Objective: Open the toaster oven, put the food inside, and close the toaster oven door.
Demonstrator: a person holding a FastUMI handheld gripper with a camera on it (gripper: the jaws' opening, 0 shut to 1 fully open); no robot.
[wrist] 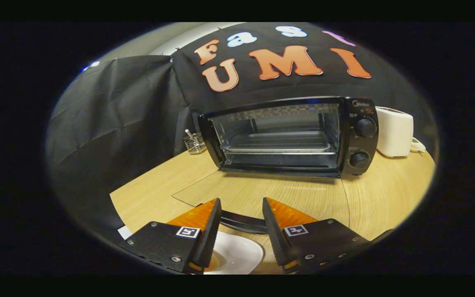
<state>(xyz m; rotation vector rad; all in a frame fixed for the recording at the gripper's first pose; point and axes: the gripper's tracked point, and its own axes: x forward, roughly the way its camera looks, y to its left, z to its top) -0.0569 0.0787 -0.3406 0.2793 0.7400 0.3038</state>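
The tool [241,206] hung with fingers apart and empty above a white plate [237,253] and the door's dark handle [243,222]. Beyond, the toaster oven [289,136] stood open on the bench [386,194].

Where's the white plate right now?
In the gripper view, the white plate lies on the wooden table under the open tongs, near the handle of the toaster oven's lowered glass door.

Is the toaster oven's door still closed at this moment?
No: the toaster oven door lies folded down flat on the table, exposing the tray.
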